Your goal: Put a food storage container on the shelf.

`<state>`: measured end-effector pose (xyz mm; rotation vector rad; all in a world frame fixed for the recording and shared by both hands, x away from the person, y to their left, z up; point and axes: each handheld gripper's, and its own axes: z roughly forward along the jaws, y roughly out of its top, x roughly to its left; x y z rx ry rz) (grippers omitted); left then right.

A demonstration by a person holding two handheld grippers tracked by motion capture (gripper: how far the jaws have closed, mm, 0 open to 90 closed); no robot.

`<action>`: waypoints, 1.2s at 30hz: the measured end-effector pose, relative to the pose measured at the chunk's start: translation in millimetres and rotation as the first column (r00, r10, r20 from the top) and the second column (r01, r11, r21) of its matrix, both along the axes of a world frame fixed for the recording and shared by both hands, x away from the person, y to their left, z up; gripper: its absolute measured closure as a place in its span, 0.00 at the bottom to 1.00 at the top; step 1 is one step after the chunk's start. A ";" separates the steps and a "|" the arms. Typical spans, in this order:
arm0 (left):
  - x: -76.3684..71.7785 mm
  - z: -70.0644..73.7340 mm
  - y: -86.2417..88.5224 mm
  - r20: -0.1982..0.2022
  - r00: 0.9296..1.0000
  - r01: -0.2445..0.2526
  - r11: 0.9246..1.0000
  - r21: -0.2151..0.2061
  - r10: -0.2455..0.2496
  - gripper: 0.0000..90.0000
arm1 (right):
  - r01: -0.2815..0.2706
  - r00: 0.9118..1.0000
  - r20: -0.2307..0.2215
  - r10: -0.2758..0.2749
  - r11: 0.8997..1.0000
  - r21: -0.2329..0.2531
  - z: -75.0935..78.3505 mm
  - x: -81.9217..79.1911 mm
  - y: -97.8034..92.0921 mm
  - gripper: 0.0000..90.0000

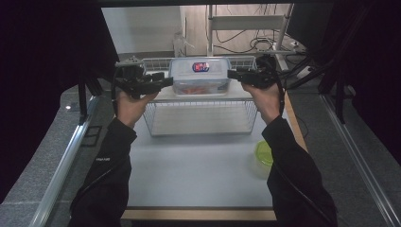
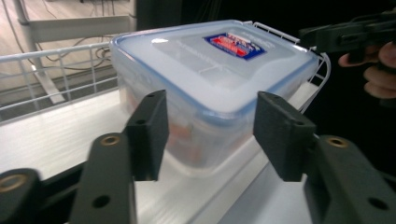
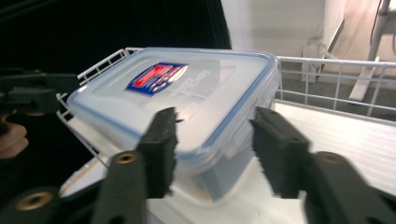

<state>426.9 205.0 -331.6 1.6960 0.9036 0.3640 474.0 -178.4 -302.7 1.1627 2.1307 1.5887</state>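
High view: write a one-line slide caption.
Two hand-held grippers, left and right, flank a lidded plastic container atop a white wire rack.

Translucent glossy plastic container (image 1: 200, 75), white wire rack (image 1: 201, 111), matt black tongs (image 2: 210, 128)

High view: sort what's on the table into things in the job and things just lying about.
In the job:
- lidded plastic box
- wire shelf under it
- left gripper
- right gripper

Lying about:
- green-lidded tub, near the table's right edge
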 end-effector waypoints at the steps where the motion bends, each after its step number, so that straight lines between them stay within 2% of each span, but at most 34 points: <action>1: 0.0 0.0 0.0 0.000 1.000 0.000 1.000 0.000 0.000 0.57 | 0.000 1.000 0.000 0.000 1.000 0.000 0.0 0.0 0.0 0.59; 2: -4.6 -1.7 0.2 0.007 1.000 -0.006 1.000 0.016 0.006 0.63 | -0.010 0.999 0.036 0.011 1.000 -0.029 -0.9 -9.8 -1.5 0.71; 4: -14.4 -8.4 -3.0 0.011 1.000 0.005 0.999 0.051 -0.006 0.72 | -0.027 0.999 0.043 0.029 0.998 -0.052 -3.4 -16.8 -1.0 0.80; 6: -17.9 -12.9 -6.9 0.008 1.000 0.018 0.997 0.079 -0.019 0.81 | -0.046 0.998 0.044 0.050 0.996 -0.082 -8.7 -22.8 1.9 0.88; 9: -17.5 -18.8 -14.5 -0.005 0.999 0.045 0.995 0.093 -0.045 0.90 | -0.077 0.996 0.033 0.081 0.989 -0.123 -19.3 -26.8 8.6 0.99; 11: -14.1 -20.4 -20.1 -0.014 0.999 0.048 0.994 0.098 -0.047 0.92 | -0.080 0.996 0.026 0.084 0.988 -0.133 -24.4 -25.7 11.8 1.00; 14: -9.0 -20.3 -26.1 -0.016 1.000 0.019 0.993 0.121 -0.017 0.93 | -0.082 0.996 0.013 0.084 0.989 -0.122 -30.2 -21.6 15.1 1.00; 16: -7.4 -20.4 -27.4 -0.018 1.000 0.017 0.993 0.120 -0.015 0.94 | -0.085 0.996 0.008 0.087 0.989 -0.118 -31.5 -20.0 16.2 1.00; 19: -0.6 -21.5 -31.3 -0.022 1.000 -0.005 0.990 0.142 0.008 0.95 | -0.072 0.997 0.011 0.074 0.990 -0.120 -34.6 -15.0 19.6 1.00; 24: 9.0 -22.9 -32.6 -0.037 0.999 -0.030 0.989 0.148 0.035 0.95 | -0.047 0.999 0.015 0.050 0.991 -0.125 -36.3 -7.8 21.0 1.00; 27: 12.8 -23.4 -33.0 -0.047 0.999 -0.013 0.991 0.131 0.019 0.97 | -0.054 0.998 0.006 0.055 0.992 -0.112 -37.4 -3.8 20.6 1.00; 31: 12.7 -23.8 -35.7 -0.049 0.999 -0.010 0.991 0.136 0.017 0.96 | -0.057 0.998 0.014 0.059 0.991 -0.121 -37.4 -4.1 23.0 1.00; 36: 10.8 -24.8 -36.7 -0.053 0.999 0.002 0.991 0.131 0.005 0.92 | -0.055 0.998 0.014 0.058 0.990 -0.126 -37.0 -5.2 23.3 1.00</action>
